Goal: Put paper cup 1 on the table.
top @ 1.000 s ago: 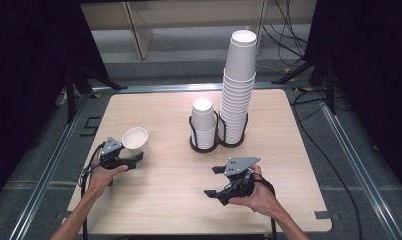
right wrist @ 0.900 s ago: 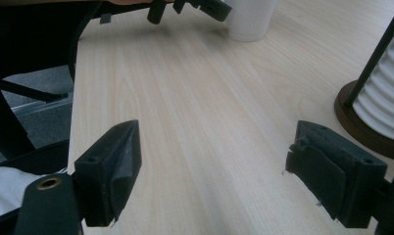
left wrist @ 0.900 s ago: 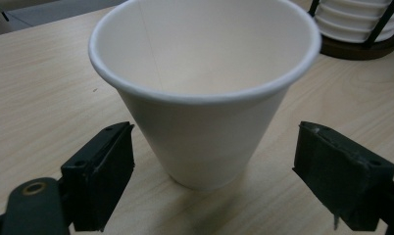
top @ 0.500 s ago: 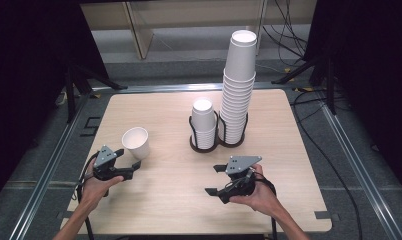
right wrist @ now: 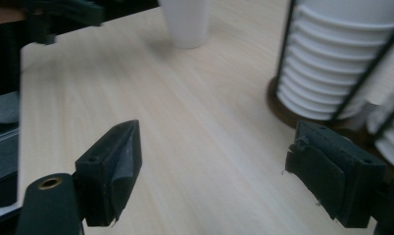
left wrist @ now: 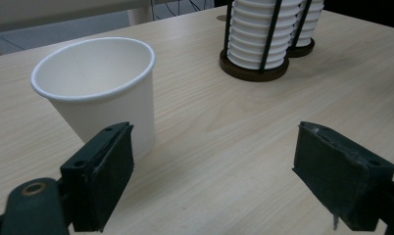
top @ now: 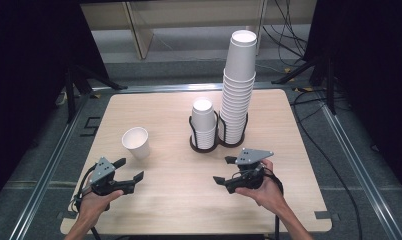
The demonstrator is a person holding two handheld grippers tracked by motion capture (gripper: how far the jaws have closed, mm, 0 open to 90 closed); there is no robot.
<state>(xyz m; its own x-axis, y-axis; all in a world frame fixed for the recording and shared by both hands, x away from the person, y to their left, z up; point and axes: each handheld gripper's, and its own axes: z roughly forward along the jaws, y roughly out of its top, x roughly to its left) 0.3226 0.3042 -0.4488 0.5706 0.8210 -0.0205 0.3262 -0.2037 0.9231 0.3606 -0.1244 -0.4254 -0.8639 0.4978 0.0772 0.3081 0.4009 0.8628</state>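
One white paper cup (top: 136, 142) now stands upright and alone toward the left edge of the pale wood-grain surface (top: 179, 200), released. The left gripper (top: 131, 170) has drawn back toward the near edge, its jaws spread wide and empty in its own view, a sign the placing step looks done. The right gripper (top: 225, 171) waits near the near edge, jaws likewise spread. Behind, ribbed stacks of nested cups (top: 237, 90) rise from a dark wire holder (top: 209, 145) at mid-surface.
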